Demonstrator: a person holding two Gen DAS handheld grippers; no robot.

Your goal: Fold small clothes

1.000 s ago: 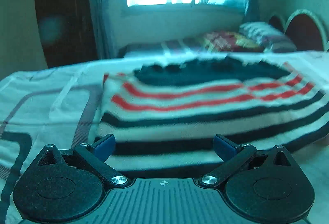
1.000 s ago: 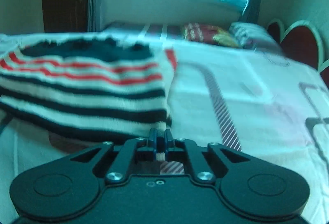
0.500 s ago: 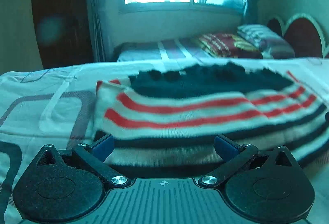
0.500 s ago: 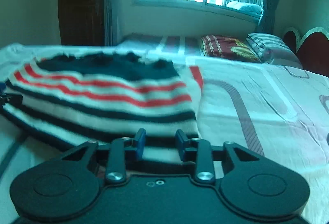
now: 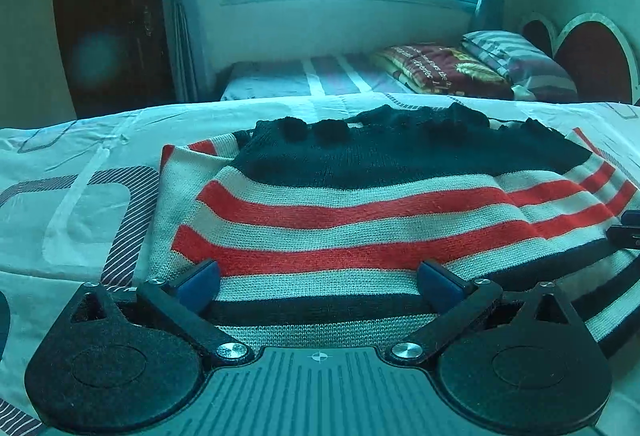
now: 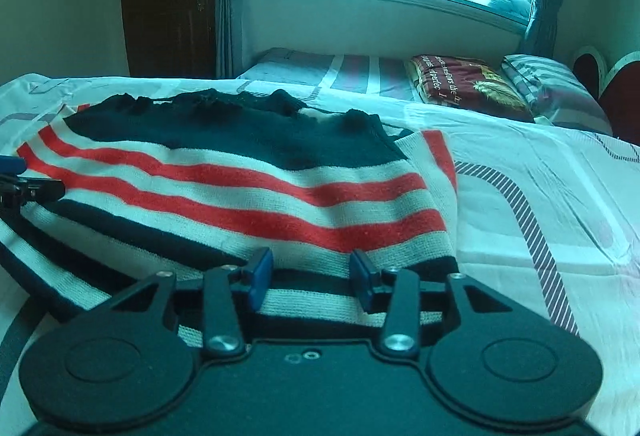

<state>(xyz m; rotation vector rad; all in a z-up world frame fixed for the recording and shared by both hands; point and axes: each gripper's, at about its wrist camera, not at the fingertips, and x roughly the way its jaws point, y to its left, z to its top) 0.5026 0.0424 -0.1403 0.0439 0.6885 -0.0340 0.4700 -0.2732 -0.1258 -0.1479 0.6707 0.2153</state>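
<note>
R gripper (image 6: 312, 276) jaws just opened off the hem, part-open, holding nothing. L gripper (image 5: 318, 282) wide, empty. 1 striped sweater (image 5: 360, 216) at 12 o'clock, now flat on bed (image 6: 540, 196).

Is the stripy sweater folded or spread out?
Folded once: the striped knit sweater lies doubled on the bedsheet, its top layer ending short of a lower edge showing beside it.

Bed w/ patterned sheet (image 5: 80, 204); striped knit sweater (image 5: 360, 204) lies flat.
</note>
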